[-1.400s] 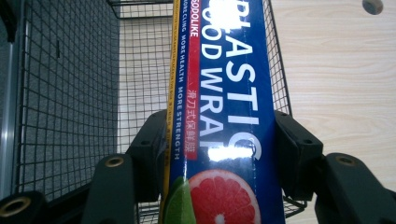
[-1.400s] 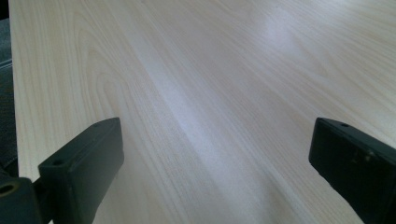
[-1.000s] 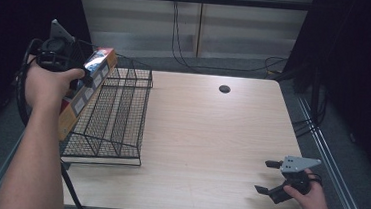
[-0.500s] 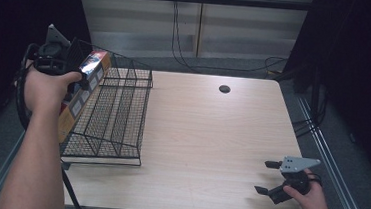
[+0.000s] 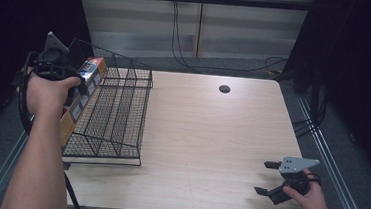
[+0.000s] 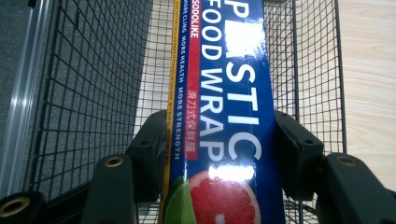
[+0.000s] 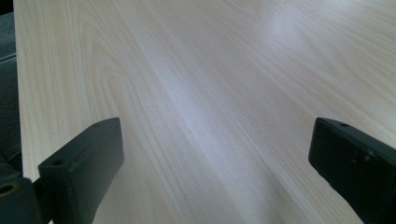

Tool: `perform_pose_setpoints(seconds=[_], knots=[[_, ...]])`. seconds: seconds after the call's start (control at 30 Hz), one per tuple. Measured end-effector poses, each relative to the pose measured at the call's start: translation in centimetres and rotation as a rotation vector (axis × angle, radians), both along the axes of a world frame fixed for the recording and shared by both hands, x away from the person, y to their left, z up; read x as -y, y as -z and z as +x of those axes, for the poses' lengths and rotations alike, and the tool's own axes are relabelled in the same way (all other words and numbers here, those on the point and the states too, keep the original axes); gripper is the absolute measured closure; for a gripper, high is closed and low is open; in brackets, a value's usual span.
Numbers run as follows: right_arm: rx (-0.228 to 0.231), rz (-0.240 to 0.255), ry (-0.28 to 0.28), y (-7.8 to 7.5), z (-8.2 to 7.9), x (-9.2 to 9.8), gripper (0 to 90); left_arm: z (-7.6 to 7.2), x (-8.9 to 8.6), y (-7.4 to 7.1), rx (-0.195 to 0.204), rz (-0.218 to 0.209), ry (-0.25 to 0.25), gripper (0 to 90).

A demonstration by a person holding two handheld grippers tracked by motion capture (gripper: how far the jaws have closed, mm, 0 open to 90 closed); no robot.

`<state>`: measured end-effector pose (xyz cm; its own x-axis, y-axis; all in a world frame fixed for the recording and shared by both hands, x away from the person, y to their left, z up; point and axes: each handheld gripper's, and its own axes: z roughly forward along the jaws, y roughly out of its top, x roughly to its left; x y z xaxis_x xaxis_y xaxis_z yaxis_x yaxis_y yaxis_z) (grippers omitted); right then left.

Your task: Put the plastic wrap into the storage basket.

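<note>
Plastic wrap box (image 6: 224,116) clamped (left gripper (image 6: 219,149)), wire rack (image 5: 118,109)

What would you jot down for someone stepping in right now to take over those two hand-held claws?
Left gripper: shut on the plastic food wrap box, holding it at the left side of the wire rack; whether its lower end rests in the rack I cannot tell.
Right gripper: open, holding nothing, low over the bare table near its front right corner.
Done: box picked up and brought to the rack.
Left, probably: settle the box in the rack and let go.
</note>
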<state>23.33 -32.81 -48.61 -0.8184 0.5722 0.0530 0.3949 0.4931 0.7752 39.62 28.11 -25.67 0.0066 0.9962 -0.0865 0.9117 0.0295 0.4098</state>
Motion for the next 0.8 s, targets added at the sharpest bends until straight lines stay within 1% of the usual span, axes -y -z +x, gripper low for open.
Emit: perform_pose_setpoints(seconds=[0.03, 0.07, 0.1, 0.13, 0.23, 0.4, 0.43, 0.5, 0.57, 0.63, 0.67, 0.73, 0.77, 0.8], knots=[[0.001, 0.001, 0.000, 0.0, 0.0, 0.0, 3.2, 0.0, 0.1, 0.1, 0.007, -0.001, -0.014, 43.8], [0.000, 0.002, 0.000, 0.0, 0.0, 0.0, 3.2, 0.1, 0.1, 0.2, 0.006, 0.004, -0.017, 43.8], [0.000, 0.001, 0.001, 0.0, 0.0, 0.0, 3.2, 0.1, 0.2, 0.4, 0.005, -0.002, -0.028, 43.8], [-0.003, 0.000, 0.000, 0.0, 0.0, 0.0, 3.2, 0.2, 0.1, 0.4, -0.001, 0.004, -0.014, 43.8], [0.001, -0.002, 0.002, 0.0, 0.0, 0.0, 3.2, 0.3, 0.2, 0.7, -0.003, -0.004, -0.020, 43.7], [0.002, -0.003, 0.003, 0.1, 0.1, 0.0, 3.2, 0.5, 0.4, 1.0, -0.002, -0.004, -0.027, 43.5], [0.003, -0.007, 0.006, 0.1, 0.1, 0.0, 3.2, 0.5, 0.3, 1.0, -0.007, 0.001, -0.015, 43.5], [0.003, -0.005, 0.004, 0.1, 0.1, 0.0, 3.2, 0.6, 0.5, 1.1, -0.005, -0.008, -0.027, 43.5], [0.003, -0.005, 0.005, 0.1, 0.0, 0.0, 3.2, 0.7, 0.4, 1.2, -0.008, 0.004, -0.017, 43.4], [0.003, -0.003, 0.001, 0.1, 0.1, 0.0, 3.2, 0.7, 0.5, 1.4, -0.006, -0.004, -0.024, 43.4], [0.002, -0.004, 0.001, 0.1, 0.1, 0.0, 3.2, 0.8, 0.5, 1.5, -0.012, -0.004, -0.020, 43.4], [0.002, -0.003, 0.002, 0.1, 0.1, 0.0, 3.2, 0.9, 0.6, 1.7, -0.016, -0.005, -0.029, 43.4], [0.003, -0.002, 0.002, 0.1, 0.1, 0.0, 3.2, 0.9, 0.6, 1.7, -0.017, 0.002, -0.021, 43.3], [0.003, -0.006, 0.003, 0.1, 0.1, 0.0, 3.2, 1.0, 0.6, 1.8, -0.016, 0.000, -0.029, 43.2]])
